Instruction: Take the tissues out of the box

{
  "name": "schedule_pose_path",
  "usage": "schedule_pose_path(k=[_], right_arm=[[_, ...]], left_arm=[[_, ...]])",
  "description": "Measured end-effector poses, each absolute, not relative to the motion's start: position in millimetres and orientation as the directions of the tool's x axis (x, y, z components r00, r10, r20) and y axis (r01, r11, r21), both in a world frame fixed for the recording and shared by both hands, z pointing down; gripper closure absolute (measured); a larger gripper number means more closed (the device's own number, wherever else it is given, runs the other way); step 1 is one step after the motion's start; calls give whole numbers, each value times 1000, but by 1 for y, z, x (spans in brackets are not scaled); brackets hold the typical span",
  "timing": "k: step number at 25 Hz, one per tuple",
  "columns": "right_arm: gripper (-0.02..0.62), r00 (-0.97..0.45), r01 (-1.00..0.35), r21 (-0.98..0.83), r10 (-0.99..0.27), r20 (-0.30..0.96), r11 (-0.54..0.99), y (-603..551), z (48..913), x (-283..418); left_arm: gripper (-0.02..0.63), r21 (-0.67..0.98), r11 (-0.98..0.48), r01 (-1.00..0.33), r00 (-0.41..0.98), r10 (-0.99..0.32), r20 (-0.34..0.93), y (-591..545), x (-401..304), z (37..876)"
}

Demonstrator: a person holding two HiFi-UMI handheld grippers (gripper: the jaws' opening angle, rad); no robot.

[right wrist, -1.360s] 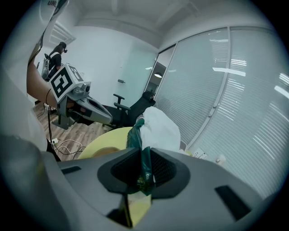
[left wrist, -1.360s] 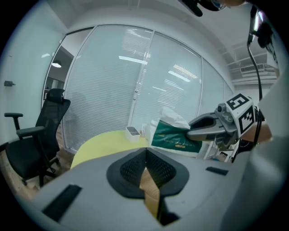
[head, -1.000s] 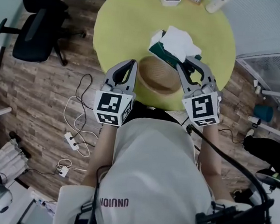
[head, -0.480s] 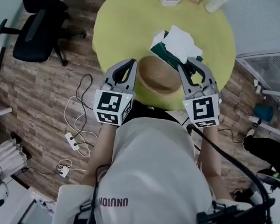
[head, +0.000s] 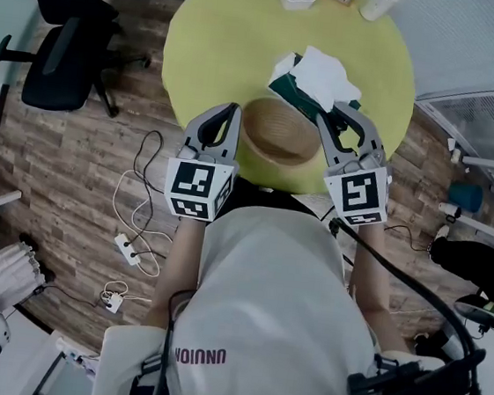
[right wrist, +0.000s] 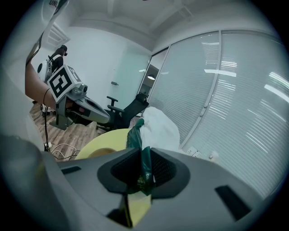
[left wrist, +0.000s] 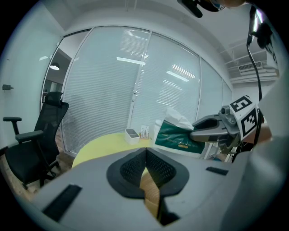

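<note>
This looks like an office meeting room: tall glass partition walls with white slatted blinds [left wrist: 126,85] close it off, and a black swivel office chair with armrests and a wheeled base [head: 66,34] stands on the grey-brown wood-plank floor [head: 65,163] beside a round yellow-green table [head: 228,48]. A white power strip with loose white cables [head: 126,247] lies on the floor (typical desk-side clutter), and strip lights reflect in the glass
</note>
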State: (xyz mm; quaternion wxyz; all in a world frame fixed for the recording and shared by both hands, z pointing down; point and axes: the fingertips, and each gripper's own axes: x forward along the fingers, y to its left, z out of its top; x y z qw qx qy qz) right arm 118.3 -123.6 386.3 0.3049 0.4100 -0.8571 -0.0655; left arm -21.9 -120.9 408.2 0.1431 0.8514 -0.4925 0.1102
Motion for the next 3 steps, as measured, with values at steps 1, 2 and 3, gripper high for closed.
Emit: schedule_pose_path(k=[1,2,3], right_arm=[[509,-477,-664,362,-744,469,654,-124,386,120],[509,-476,-666,361,-744,469,653,-123,386,122],[509,-475,-667,360,-744,469,652,-123,386,123]], left_arm=[[592,135,-474,-870,491,-807,328,-121,-21,408],[592,135,-474,-870,491,-807,328,-121,-20,408],[592,134,-474,-870,491,-807,328,-121,-19,408]])
